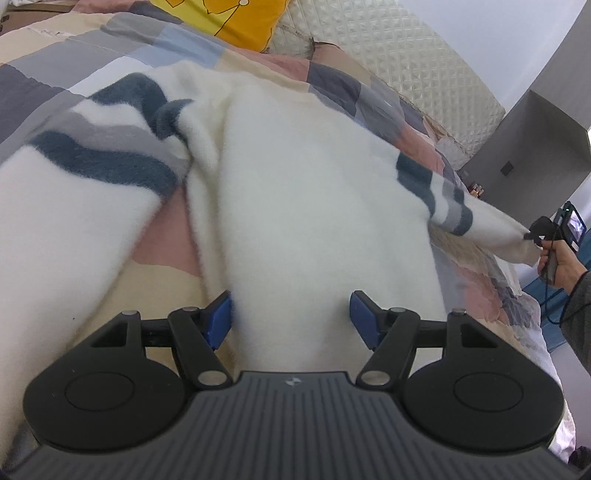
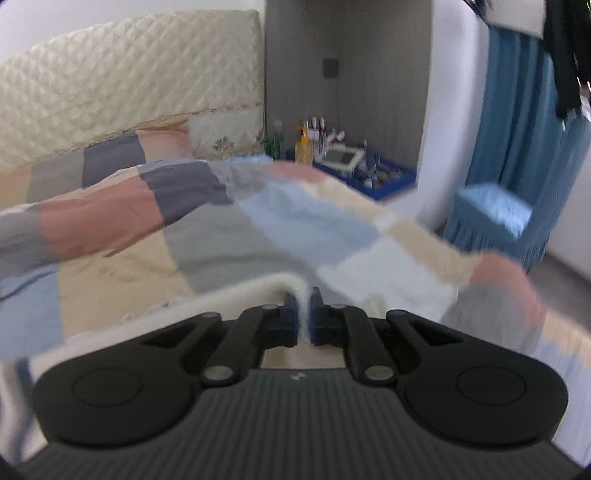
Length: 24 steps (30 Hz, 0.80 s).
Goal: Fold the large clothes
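Only right wrist shows gripper (image 2: 303, 314) pinching sweater (image 2: 236, 295)

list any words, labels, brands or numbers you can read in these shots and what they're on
No readable words or numbers in either view.
Small pale emblem on the left gripper body: a logo mark, no letters.
Same emblem on the right gripper body: blurred.
Black line print on the yellow pillow: a drawing, no legible text.
Bottles in the alcove: labels too blurred.
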### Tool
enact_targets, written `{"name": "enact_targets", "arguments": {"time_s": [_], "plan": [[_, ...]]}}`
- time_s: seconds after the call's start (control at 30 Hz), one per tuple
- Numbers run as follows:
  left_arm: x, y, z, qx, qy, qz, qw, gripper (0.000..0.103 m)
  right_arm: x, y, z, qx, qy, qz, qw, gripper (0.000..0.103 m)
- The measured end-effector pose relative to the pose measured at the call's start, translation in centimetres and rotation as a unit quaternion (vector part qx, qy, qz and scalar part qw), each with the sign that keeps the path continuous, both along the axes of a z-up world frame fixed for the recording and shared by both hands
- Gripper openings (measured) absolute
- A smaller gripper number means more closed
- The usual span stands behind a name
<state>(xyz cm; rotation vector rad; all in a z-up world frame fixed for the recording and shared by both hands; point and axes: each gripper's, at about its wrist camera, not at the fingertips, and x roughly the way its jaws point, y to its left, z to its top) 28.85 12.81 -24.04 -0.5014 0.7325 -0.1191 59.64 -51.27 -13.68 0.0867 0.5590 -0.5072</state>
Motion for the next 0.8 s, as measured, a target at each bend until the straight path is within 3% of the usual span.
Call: {"name": "enact_targets", "arguments": {"time_s": [0.1,0.23,0.37,0.47,0.63,0.73,0.8], "plan": [[0.5,-0.2,0.0,0.001,0.005,0.001,1.0000,0.072,2.0,-0.3,-2.3,-0.003,0.024,-0.008,1.000,0.009],[1.3,-0.5,-0.1,0.007,0.015,-0.002,0.9999,0.072,3.7,-1.0,-7.8,0.007,0.074,-0.026,0.997,0.009],[1.9,-0.7,-0.3,0.009,0.023,-0.001,0.9997,0.072,3.7,-0.9,-11.7,-0.003,0.077,-0.016,0.997,0.009],[2.3,-0.9,-0.3,0.010,0.028,0.000,0.9996,0.072,3.4,-0.8,-12.6,0.004,0.062,-0.012,0.998,0.010],[2.3,-1.1,-0.1,0.012,0.026,0.001,0.9996,0.072,2.3,-1.2,-11.6,0.036,0.029,-0.010,0.999,0.013],[2.3,-1.3,0.5,0.017,0.023,0.000,0.9996,0.072,1.5,-0.8,-10.1,0.041,0.020,-0.009,0.999,0.028],[2.3,-1.7,1.0,0.022,0.035,-0.001,0.9992,0.072,0.6,0.2,-8.7,0.036,0.011,-0.009,0.999,0.055]]}}
